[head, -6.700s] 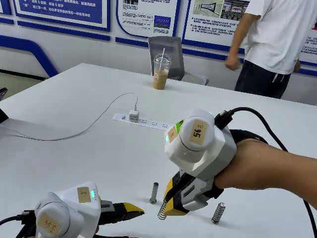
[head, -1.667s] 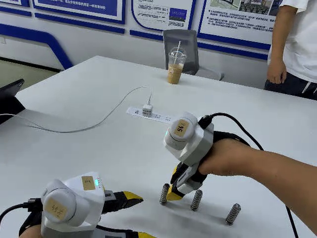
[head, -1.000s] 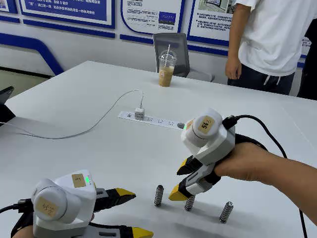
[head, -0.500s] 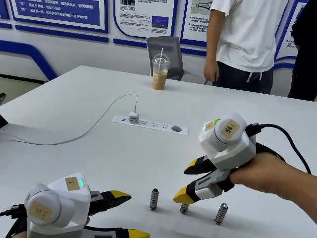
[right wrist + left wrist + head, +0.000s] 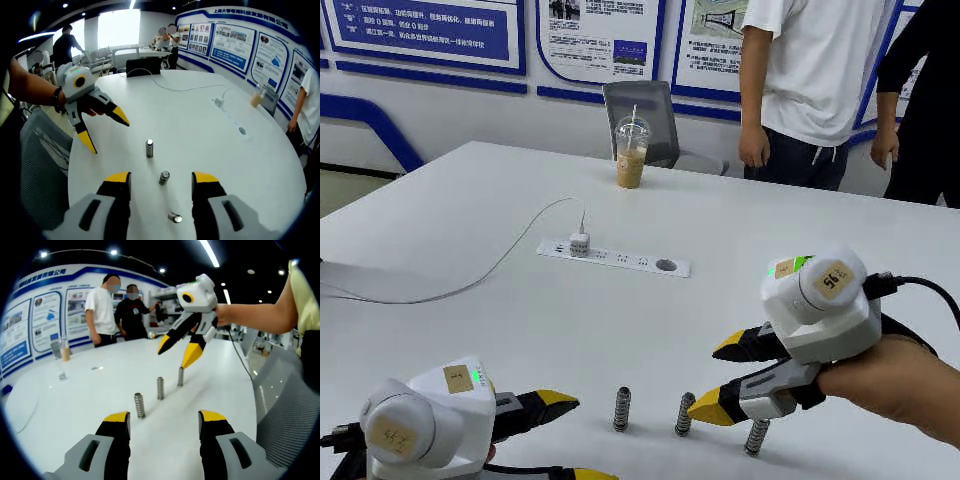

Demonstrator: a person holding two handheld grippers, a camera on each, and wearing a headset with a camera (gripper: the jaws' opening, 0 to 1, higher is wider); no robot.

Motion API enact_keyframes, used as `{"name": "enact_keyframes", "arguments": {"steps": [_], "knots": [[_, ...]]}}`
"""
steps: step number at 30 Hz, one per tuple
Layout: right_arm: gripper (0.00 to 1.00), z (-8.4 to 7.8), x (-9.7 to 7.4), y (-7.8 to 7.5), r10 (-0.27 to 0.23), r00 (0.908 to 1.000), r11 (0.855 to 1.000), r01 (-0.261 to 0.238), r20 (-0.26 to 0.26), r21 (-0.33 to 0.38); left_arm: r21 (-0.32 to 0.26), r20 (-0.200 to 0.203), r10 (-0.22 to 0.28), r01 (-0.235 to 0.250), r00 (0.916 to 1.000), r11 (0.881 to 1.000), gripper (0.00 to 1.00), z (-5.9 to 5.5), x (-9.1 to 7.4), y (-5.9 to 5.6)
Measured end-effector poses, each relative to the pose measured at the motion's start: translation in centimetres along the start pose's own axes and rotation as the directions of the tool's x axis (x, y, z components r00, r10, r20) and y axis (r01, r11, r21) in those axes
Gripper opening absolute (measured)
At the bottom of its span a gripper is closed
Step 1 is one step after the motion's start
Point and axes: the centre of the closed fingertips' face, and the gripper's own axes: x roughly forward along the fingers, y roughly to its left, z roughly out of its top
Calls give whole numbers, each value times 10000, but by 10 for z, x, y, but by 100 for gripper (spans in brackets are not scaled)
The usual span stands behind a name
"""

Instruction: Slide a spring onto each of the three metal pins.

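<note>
Three upright metal pins stand in a row on the white table, each wearing a spring: left (image 5: 621, 408), middle (image 5: 685, 413), right (image 5: 756, 437). My right gripper (image 5: 718, 378) hovers open and empty just above and right of the middle and right pins. My left gripper (image 5: 575, 438) stays low at the front left, open and empty, short of the left pin. The left gripper view has the pins (image 5: 160, 388) beyond its own jaws (image 5: 165, 417) and the right gripper (image 5: 176, 354) above them. From the right gripper (image 5: 161, 177), the pins (image 5: 149, 148) lie below and the left gripper (image 5: 107, 134) beyond.
A white power strip (image 5: 613, 257) with a plugged charger and trailing cable lies mid-table. An iced coffee cup (image 5: 630, 153) stands at the far edge before a grey chair (image 5: 640, 110). Two people (image 5: 805, 90) stand beyond the table's far right side.
My right gripper slid a spring onto the last bare pin, let go, and drew back up and to the right with its jaws open. The left gripper has barely moved.
</note>
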Motion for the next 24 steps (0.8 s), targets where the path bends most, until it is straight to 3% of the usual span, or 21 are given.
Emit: {"name": "enact_keyframes", "arguments": {"steps": [6, 24], "knots": [[50, -2, -13, -5, -331, 9982, 9985, 309, 502, 452, -3, 56, 44, -44, 10000, 10000, 56, 2, -1, 2], [51, -26, -43, -10, -1144, 9849, 9845, 949, 1296, 1473, 51, 156, -6, 6, 9999, 10000, 57, 9, 0, -1]]}}
